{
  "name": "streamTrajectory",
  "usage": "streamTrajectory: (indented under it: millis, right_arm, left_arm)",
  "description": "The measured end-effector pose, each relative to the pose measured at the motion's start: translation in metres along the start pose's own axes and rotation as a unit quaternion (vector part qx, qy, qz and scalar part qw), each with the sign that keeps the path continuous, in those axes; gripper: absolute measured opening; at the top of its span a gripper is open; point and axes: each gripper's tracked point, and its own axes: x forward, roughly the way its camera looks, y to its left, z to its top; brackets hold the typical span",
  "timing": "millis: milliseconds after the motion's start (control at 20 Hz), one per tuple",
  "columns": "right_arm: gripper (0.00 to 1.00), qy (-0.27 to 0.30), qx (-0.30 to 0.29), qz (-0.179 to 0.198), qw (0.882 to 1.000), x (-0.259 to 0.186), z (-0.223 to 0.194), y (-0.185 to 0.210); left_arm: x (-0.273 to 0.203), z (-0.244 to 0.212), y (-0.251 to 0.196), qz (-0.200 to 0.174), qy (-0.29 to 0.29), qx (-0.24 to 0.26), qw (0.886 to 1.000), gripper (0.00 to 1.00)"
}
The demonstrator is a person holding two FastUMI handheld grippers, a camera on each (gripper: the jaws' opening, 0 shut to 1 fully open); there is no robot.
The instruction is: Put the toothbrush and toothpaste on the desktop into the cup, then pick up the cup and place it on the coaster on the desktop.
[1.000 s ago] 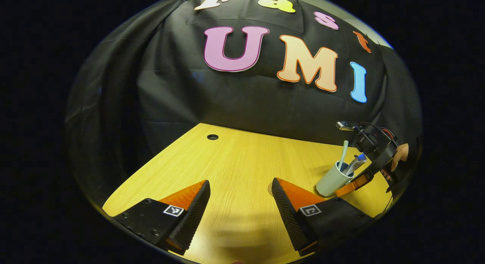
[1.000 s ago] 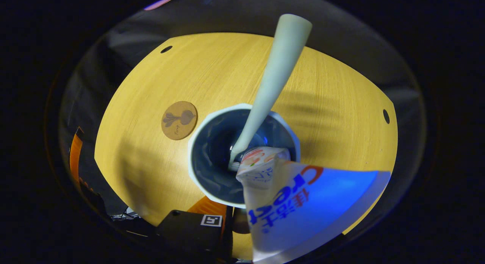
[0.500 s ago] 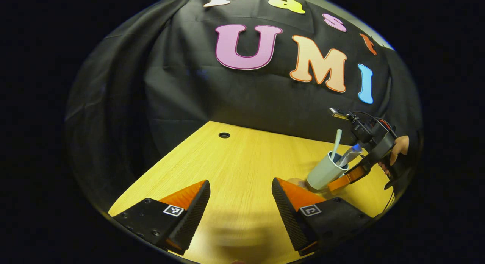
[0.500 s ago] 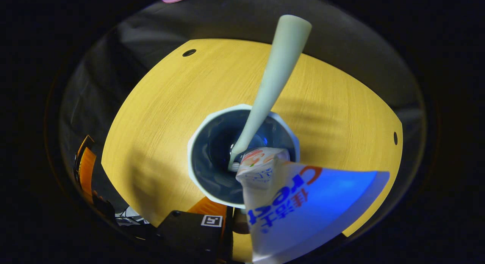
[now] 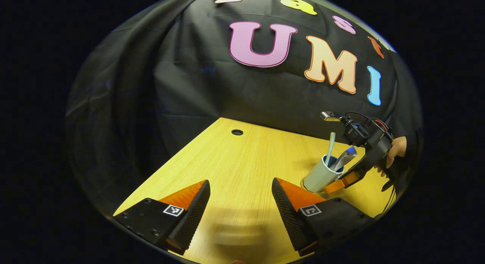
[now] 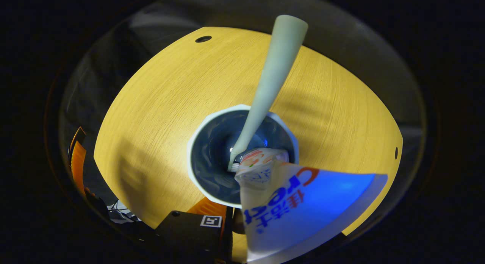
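Observation:
A pale cup [image 5: 316, 177] leans a little at the right of the wooden table [image 5: 242, 161], just behind my left gripper's right finger [image 5: 290, 207]. A pale green toothbrush [image 5: 330, 144] and a blue and white toothpaste tube [image 5: 345, 157] stick out of it. My right gripper [image 5: 336, 183], held by a hand [image 5: 396, 150], is shut on the cup's side. In the right gripper view I look straight down into the cup [image 6: 199, 150], with the toothbrush [image 6: 274, 78] and the toothpaste tube [image 6: 303, 207] rising from it. The tube hides one finger of my right gripper [image 6: 237, 218]. My left gripper [image 5: 240, 207] is open and holds nothing.
The table has a cable hole at the back [image 5: 237, 132], and the right gripper view has two such holes [image 6: 203, 39] [image 6: 396, 153]. The booth's black cloth closes the back and left sides. My left gripper shows at the left edge [image 6: 77, 161].
My right gripper has carried the cup leftward and lower toward my left gripper's right finger. The coaster seen beside the cup a second ago has passed under it. The left gripper stays open.

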Motion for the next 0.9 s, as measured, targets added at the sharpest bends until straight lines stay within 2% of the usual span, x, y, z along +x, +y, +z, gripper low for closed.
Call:
streamTrajectory:
  millis: [100, 200, 300, 400, 550, 650, 900]
  right_arm:
    - [0.28, -0.012, 0.003, 0.000, 1.000, -0.009, 0.006, -0.004]
    - [0.46, -0.027, -0.001, 0.001, 1.000, -0.015, 0.007, -0.005]
    - [0.78, -0.047, -0.003, 0.001, 0.999, -0.022, 0.007, -0.006]
    - [1.00, -0.068, 0.002, 0.005, 0.998, -0.031, 0.001, -0.007]
    - [1.00, -0.123, 0.007, 0.006, 0.992, -0.046, -0.002, -0.014]
    - [1.00, -0.176, 0.012, 0.002, 0.984, -0.062, 0.001, -0.021]
    - [0.99, -0.317, 0.035, -0.019, 0.948, -0.117, 0.008, -0.049]
  left_arm:
    - [0.001, 0.001, -0.004, -0.003, 0.000, 0.000, 1.000, 0.95]
    - [0.002, 0.002, -0.011, -0.008, 0.001, 0.003, 1.000, 0.95]
    - [0.004, 0.006, -0.023, -0.016, -0.002, 0.013, 1.000, 0.94]
    - [0.005, 0.011, -0.039, -0.029, -0.007, 0.027, 0.999, 0.94]
    - [0.006, 0.018, -0.065, -0.049, -0.013, 0.042, 0.998, 0.94]
    - [0.008, 0.021, -0.082, -0.061, -0.013, 0.043, 0.997, 0.94]
    - [0.007, 0.039, -0.123, -0.079, -0.030, 0.053, 0.995, 0.94]
